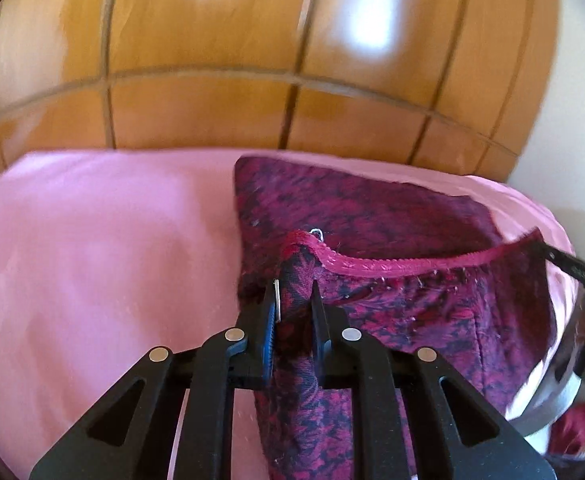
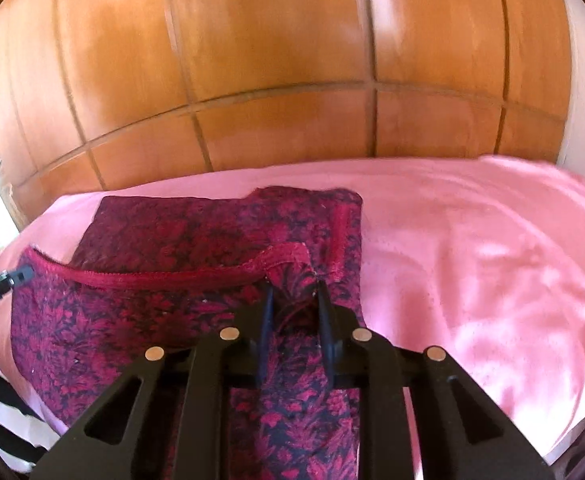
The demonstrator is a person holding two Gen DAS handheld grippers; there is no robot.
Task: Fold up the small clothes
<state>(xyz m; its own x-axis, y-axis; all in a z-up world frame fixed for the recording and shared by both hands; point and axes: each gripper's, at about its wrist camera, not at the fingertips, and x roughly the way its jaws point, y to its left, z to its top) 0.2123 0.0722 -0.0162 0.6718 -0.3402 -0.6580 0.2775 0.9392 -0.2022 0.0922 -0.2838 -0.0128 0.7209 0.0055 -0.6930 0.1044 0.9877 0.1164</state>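
A small garment (image 1: 372, 216) of thin knit cloth, printed in crimson and near-black blotches, lies across the middle of both views on a bed covered with a smooth pink sheet (image 1: 92, 240). Its edge is bound with a narrow crimson elastic band (image 1: 392, 266), ribbed and stitched, that runs as a taut curved line from the centre of the left wrist view to the right edge.

The left gripper (image 1: 294, 294) sits at the lower centre of its frame, its black plastic fingers closed on a bunched corner of the garment just under the band; cloth fills the gap between them and hangs down below. The right gripper (image 2: 292, 300), lower centre of its own frame, likewise grips the opposite gathered corner, fabric pinched into folds between its fingers. Each gripper shows as a dark tip at the far end of the band in the other's view.

The far part of the garment rests flat on the sheet. Behind the bed stands glossy orange-brown wooden panelling (image 2: 252, 60), divided by grooves into rectangles.
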